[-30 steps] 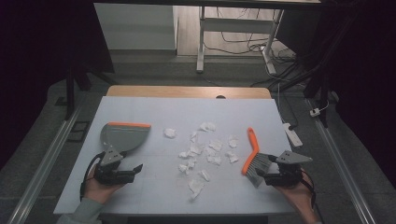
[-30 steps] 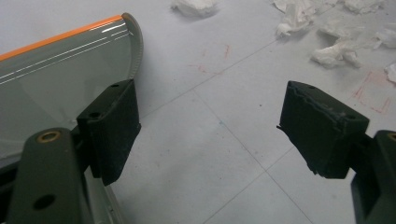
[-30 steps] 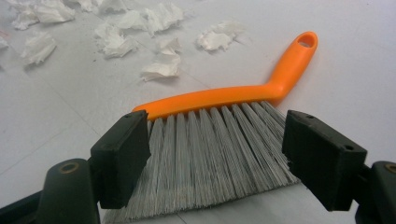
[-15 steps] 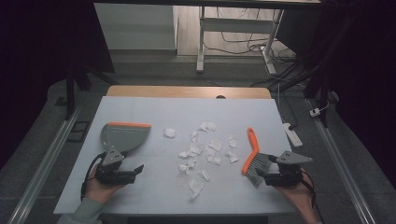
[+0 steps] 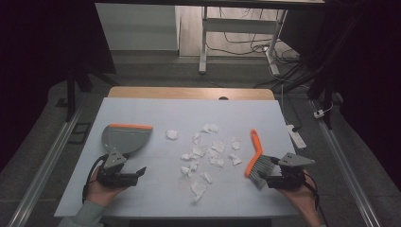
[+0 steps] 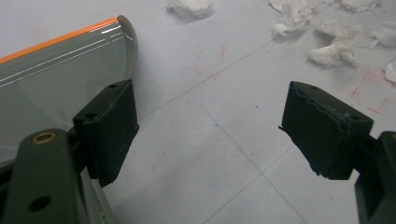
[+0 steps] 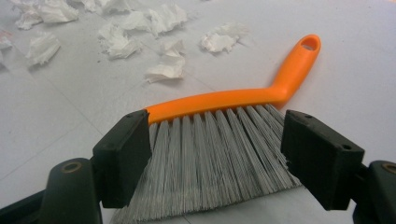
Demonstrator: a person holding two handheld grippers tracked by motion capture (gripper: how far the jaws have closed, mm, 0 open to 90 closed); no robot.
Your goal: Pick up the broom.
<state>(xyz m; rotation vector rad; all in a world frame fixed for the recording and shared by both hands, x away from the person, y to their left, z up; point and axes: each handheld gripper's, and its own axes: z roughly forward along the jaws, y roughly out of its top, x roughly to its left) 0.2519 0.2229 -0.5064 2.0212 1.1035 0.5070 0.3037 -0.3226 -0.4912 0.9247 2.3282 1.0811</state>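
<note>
- On the tabletop [image 5: 156,109] the job looks barely begun: the paper scraps [image 5: 208,153] lie scattered across the middle, and none sits in the dustpan [image 5: 124,138].
- Dustpan rests flat at the left, orange lip facing the far side, its pan bare in the left gripper view [image 6: 56,79].
- Left gripper [image 5: 126,176] sits just behind the dustpan with its fingers [image 6: 109,128] spread wide; one finger is right at the pan's near edge, the other over bare tabletop. Nothing is held.
- Brush [image 5: 257,158] lies at the right, orange handle pointing away, grey bristles toward the person.
- Right gripper [image 5: 269,179] has its fingers [image 7: 123,151] open on either side of the bristles [image 7: 210,154], not yet closed on them; it looks like a reach for the brush, though a grasp there would catch bristles rather than handle.
- Still to do, by my reckoning: take up both tools, sweep the scraps together, push them into the pan. The nearest scraps [image 7: 163,70] are just beyond the brush, so the sweep can start close by.
</note>
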